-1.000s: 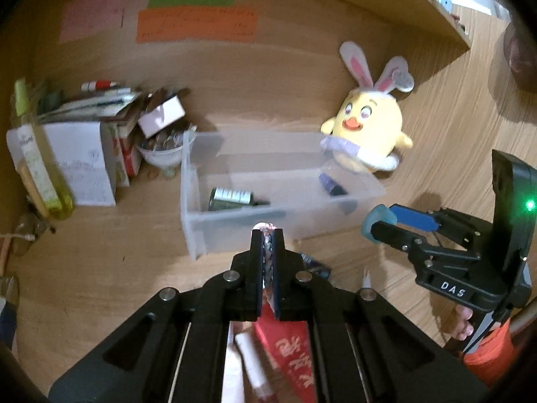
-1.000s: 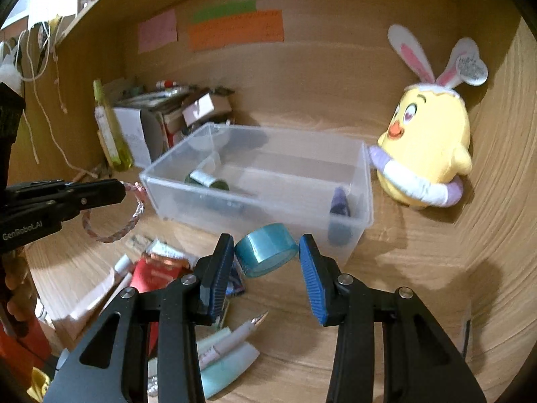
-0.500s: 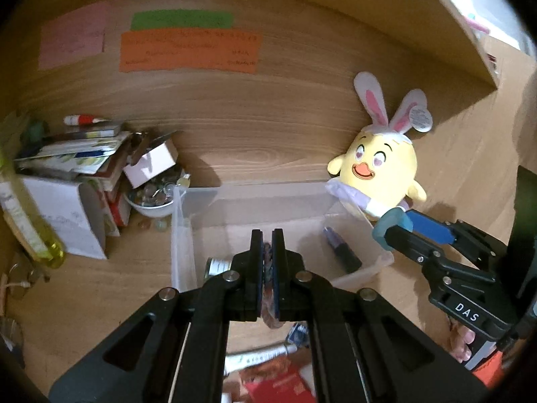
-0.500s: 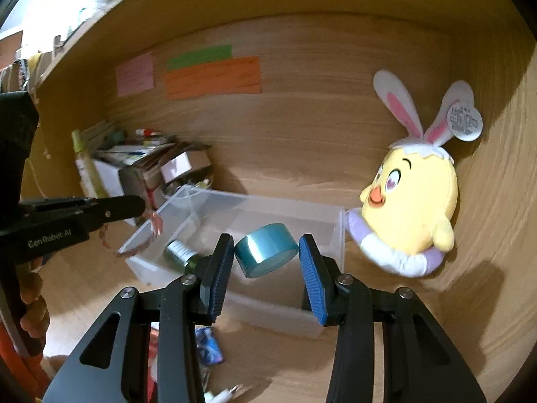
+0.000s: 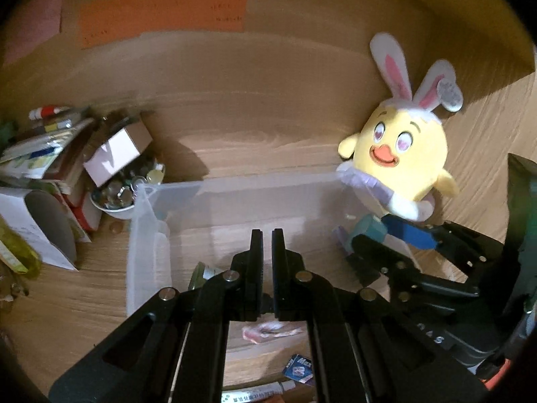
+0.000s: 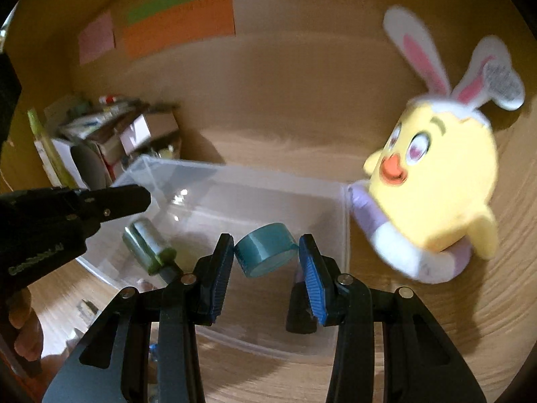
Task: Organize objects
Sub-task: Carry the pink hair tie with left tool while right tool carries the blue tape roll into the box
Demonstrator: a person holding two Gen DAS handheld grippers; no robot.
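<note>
Both grippers now hang over the clear bin (image 6: 342, 221), having come forward from the clutter in front of it. The right gripper (image 6: 266, 262) still clamps the teal tape roll (image 6: 265, 252) between its blue pads. The left gripper (image 5: 267, 255) is shut; a pinkish cord (image 5: 268, 330) dangles below its jaws.

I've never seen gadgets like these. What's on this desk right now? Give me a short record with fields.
Container: clear plastic bin, open top, on the wooden desk
Inside bin: green cylindrical bottle lying on its side
Right hand-held gripper: clamps a teal tape roll over the bin
Left hand-held gripper: shut; whether it holds anything is unclear
Beside bin: yellow chick plush with bunny ears, touching the bin's right end
</note>
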